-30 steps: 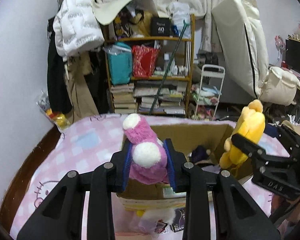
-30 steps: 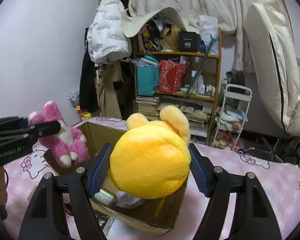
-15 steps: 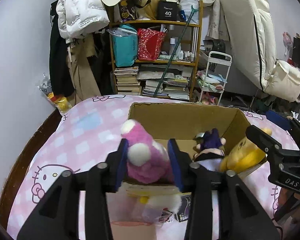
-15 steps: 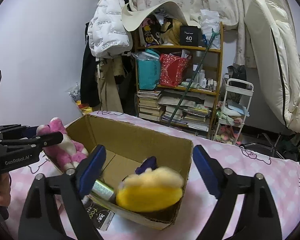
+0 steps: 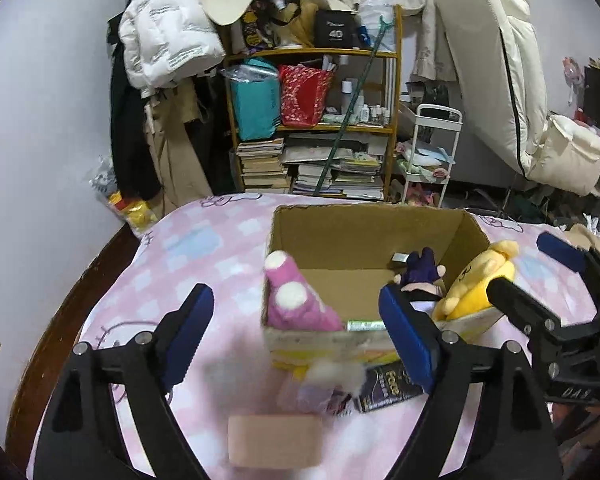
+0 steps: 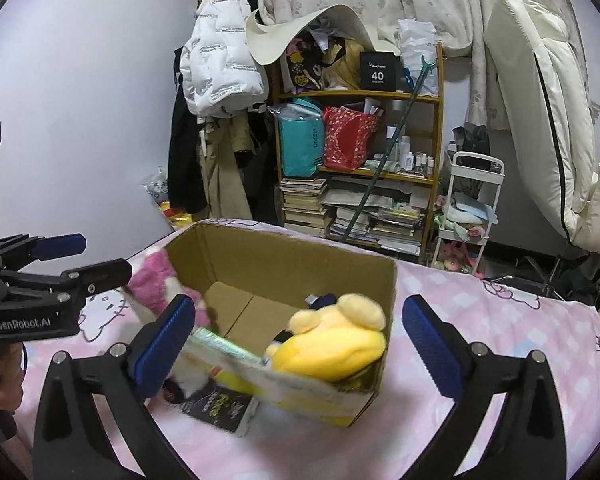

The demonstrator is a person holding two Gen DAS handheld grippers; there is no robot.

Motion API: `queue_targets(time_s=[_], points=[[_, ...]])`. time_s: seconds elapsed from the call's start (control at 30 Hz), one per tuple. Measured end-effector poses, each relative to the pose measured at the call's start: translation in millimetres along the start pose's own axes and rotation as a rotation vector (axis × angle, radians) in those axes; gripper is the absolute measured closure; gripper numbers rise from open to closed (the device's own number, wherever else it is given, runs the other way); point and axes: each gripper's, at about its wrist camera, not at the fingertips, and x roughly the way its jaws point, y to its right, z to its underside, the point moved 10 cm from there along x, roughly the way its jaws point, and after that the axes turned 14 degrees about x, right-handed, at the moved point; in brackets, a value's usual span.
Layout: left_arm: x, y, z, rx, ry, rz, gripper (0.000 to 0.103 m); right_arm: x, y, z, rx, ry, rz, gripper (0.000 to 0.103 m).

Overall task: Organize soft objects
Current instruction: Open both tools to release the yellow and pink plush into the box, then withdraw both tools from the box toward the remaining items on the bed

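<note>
While "GenRobot.AI" reads on the left gripper (image 6: 102, 260), both it and the right gripper (image 6: 300, 344) have just opened, empty; fuzzy pink plush (image 5: 296, 304) and yellow plush (image 6: 336, 348) lie in the cardboard box (image 6: 284, 264).

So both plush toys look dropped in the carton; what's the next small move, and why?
Probably draw both tools back from the cardboard box. The left tool and right tool have just been opening and grip nothing; the pink plush and yellow plush already lie inside, so they're free for the white plush in front of the box.
</note>
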Motion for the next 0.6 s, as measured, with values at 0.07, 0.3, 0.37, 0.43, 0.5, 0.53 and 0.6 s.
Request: queue_targets(time_s=[0.07, 0.3, 0.37, 0.43, 0.5, 0.53, 0.6], points=[[-8, -3, 4, -0.016, -0.006, 0.001, 0.011, -5, -6, 5, -0.003, -0.009, -0.015, 0.0], [-36, -16, 26, 0.022, -0.069, -0.051, 0.011, -22, -22, 21, -0.038, -0.038, -0.008, 0.0], [-42, -18, 34, 0.023, -0.082, -0.053, 0.011, -25, -27, 23, -0.044, -0.052, -0.022, 0.0], [-45, -18, 42, 0.025, -0.103, -0.048, 0.011, -28, -31, 27, -0.056, -0.061, -0.023, 0.0], [-46, -17, 48, 0.031, -0.124, -0.05, 0.011, -28, -34, 33, -0.063, -0.078, -0.024, 0.0], [-46, -16, 51, 0.034, -0.134, -0.048, 0.011, -28, -33, 36, -0.063, -0.085, -0.025, 0.0], [-47, -12, 58, 0.042, -0.155, -0.031, 0.011, -26, -33, 44, -0.057, -0.108, -0.025, 0.0]])
